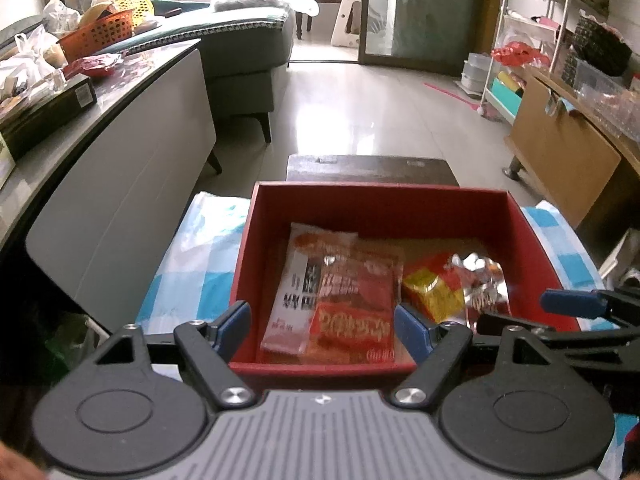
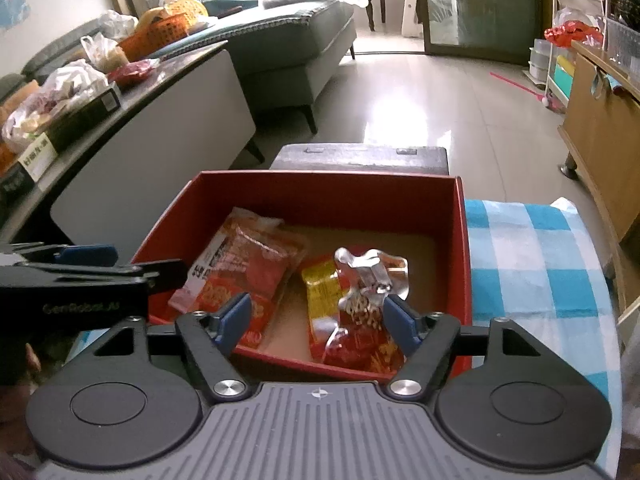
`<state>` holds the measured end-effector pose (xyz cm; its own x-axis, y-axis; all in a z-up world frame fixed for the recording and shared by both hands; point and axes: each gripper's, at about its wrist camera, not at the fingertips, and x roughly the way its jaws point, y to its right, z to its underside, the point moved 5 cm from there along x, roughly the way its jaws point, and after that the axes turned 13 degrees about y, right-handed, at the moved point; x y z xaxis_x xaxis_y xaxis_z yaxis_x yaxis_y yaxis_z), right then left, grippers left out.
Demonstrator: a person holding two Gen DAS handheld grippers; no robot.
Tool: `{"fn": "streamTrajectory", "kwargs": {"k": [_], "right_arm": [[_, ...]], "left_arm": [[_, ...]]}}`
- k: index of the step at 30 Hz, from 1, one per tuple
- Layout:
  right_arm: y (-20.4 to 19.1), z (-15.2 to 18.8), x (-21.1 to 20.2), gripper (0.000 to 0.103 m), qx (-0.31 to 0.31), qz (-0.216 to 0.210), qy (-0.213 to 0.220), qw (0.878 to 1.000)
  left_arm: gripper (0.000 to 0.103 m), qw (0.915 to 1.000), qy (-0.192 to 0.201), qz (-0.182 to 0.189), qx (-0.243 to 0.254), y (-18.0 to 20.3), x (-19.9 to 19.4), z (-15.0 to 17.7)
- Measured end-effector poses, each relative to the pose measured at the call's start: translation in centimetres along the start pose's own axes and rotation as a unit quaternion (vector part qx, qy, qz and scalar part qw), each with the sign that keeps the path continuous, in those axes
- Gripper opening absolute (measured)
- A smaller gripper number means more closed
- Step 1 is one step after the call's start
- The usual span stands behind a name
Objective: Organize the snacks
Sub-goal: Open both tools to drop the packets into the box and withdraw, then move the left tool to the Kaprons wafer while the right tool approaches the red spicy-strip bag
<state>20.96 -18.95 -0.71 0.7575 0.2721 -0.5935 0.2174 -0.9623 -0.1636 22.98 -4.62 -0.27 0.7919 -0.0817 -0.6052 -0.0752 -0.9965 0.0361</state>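
Observation:
A red box (image 1: 376, 196) (image 2: 462, 240) stands on a blue-and-white checked cloth. Inside lie red snack packets (image 1: 336, 292) (image 2: 244, 268) on the left and a yellow-red packet with torn silver foil (image 1: 448, 284) (image 2: 356, 300) on the right. My left gripper (image 1: 322, 328) is open and empty, hovering over the box's near edge above the red packets. My right gripper (image 2: 316, 324) is open and empty over the near edge, above the yellow-red packet. Each gripper shows at the side of the other's view, the right one (image 1: 576, 304) and the left one (image 2: 86, 256).
A dark box lid or stool (image 1: 372, 168) stands just behind the red box. A grey cabinet (image 1: 120, 152) with bags, an orange basket (image 1: 100, 36) and a dark carton is on the left. A sofa (image 1: 248, 52) is behind. A wooden cabinet (image 1: 560, 152) and white shelves are on the right.

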Motion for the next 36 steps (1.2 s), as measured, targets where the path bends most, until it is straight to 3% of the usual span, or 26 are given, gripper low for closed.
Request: {"fn": "streamTrajectory", "kwargs": {"k": [9, 20, 36], "right_arm": [[-1.0, 2.6, -2.0, 0.083, -0.009, 0.004, -0.020, 1.000], [-3.1, 4.1, -5.2, 0.085, -0.026, 0.002, -0.012, 1.000], [-3.4, 6.6, -7.5, 0.086, -0.054, 0.039, -0.024, 0.997]], "left_arm": [[0.073, 0.9998, -0.017, 0.006, -0.001, -0.3, -2.4, 2.7], [0.073, 0.9994, -0.030, 0.006, -0.015, -1.4, -5.5, 5.5], [0.073, 0.9981, -0.061, 0.009, -0.002, -1.1, -7.4, 9.4]]}}
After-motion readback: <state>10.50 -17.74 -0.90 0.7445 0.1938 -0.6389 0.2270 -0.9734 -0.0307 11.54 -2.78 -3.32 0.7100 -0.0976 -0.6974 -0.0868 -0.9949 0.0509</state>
